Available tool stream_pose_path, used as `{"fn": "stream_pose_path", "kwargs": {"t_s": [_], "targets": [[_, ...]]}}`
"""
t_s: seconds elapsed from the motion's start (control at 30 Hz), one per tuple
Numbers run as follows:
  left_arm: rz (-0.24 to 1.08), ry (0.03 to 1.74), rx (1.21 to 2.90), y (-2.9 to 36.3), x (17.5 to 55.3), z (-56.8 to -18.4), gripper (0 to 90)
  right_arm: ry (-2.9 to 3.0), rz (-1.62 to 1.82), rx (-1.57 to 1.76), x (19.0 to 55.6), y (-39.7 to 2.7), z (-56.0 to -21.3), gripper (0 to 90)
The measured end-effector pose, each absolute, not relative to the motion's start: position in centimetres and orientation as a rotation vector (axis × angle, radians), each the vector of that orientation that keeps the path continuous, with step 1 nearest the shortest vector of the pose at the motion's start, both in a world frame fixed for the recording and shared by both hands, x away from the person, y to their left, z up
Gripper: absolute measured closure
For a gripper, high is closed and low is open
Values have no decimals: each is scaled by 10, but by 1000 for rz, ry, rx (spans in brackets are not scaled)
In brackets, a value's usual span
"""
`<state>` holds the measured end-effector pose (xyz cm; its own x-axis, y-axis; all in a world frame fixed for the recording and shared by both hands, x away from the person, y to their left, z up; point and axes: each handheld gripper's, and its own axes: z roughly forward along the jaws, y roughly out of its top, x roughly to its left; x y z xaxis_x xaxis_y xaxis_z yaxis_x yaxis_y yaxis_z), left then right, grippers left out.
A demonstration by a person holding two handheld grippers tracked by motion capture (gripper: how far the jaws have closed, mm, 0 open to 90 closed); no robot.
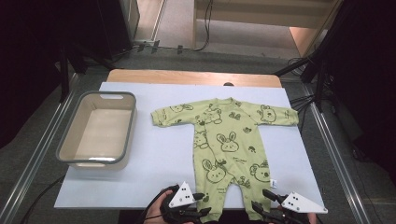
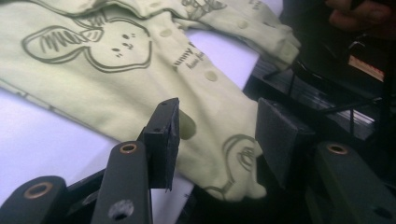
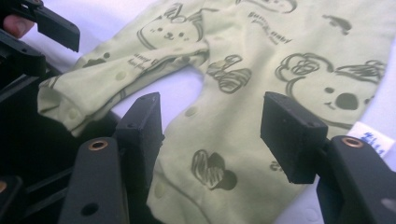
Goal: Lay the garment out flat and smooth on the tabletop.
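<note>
A pale green baby romper (image 1: pixel 229 144) printed with rabbits and bears lies flat on its back across the light blue table cover (image 1: pixel 159 158), collar toward twelve o'clock, sleeves spread to nine and three, the two legs running down to the near edge at six o'clock.

The left gripper (image 1: pixel 201 204) sits low at the table's near edge, at about seven o'clock from the romper's middle, its jaws pointing across toward three o'clock at the left leg cuff. In the left gripper view its jaws stand apart, the cuff lying between them (the pads do not press on the cloth).

The right gripper (image 1: pixel 267 200) rests at about five o'clock, by the right leg cuff, jaws angled toward eleven o'clock. In the right gripper view its jaws are spread, with the leg's fabric lying loose between and below them.

A grey plastic basin (image 1: pixel 70 144) stands at nine o'clock, well apart from the romper.
</note>
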<state>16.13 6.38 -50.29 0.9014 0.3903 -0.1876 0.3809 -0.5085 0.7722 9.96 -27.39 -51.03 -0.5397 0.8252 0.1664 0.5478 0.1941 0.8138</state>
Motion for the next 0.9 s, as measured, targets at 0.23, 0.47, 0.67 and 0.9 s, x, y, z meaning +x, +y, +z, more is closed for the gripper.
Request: {"fn": "stream_pose_path", "kwargs": {"t_s": [0.23, 0.47, 0.67, 0.9], "targets": [[56, 601, 2105, 66, 164, -500, 302, 2096, 1278, 1320, 105, -279, -506, 262], [80, 624, 2052, 74, 170, -496, 237, 2058, 1285, 1328, 111, -284, -503, 198], [117, 647, 2006, 85, 178, -488, 202, 2034, 1313, 1337, 118, -289, -498, 126], [142, 680, 1956, 98, 187, -480, 168, 2014, 1307, 1327, 123, -294, -494, 85]]}}
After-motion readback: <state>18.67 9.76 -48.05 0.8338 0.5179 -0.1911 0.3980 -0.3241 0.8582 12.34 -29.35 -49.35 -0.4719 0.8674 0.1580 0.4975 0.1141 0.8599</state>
